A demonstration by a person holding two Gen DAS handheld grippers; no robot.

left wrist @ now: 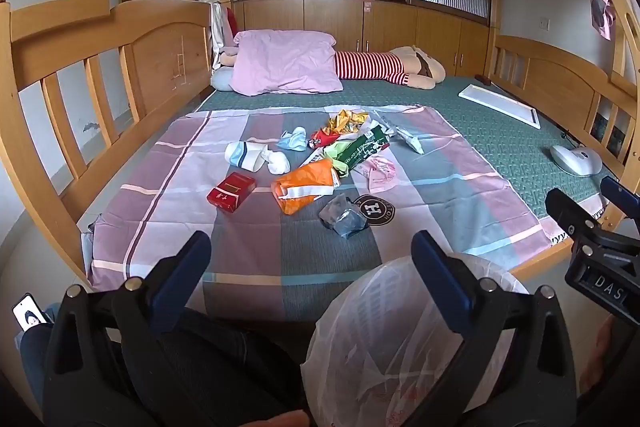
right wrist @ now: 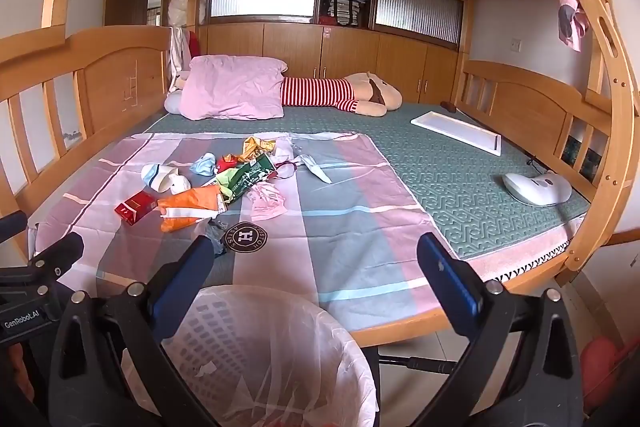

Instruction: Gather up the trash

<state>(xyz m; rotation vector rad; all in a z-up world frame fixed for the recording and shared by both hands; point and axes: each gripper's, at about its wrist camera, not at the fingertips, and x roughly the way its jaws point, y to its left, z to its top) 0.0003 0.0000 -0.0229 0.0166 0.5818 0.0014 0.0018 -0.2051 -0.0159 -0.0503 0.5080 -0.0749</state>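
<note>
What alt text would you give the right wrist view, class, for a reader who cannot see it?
Open tongs hover over a bag-lined bin at the edge of a bed. Scattered trash lies on its checked sheet: a red carton, an orange wrapper, a green packet.
</note>
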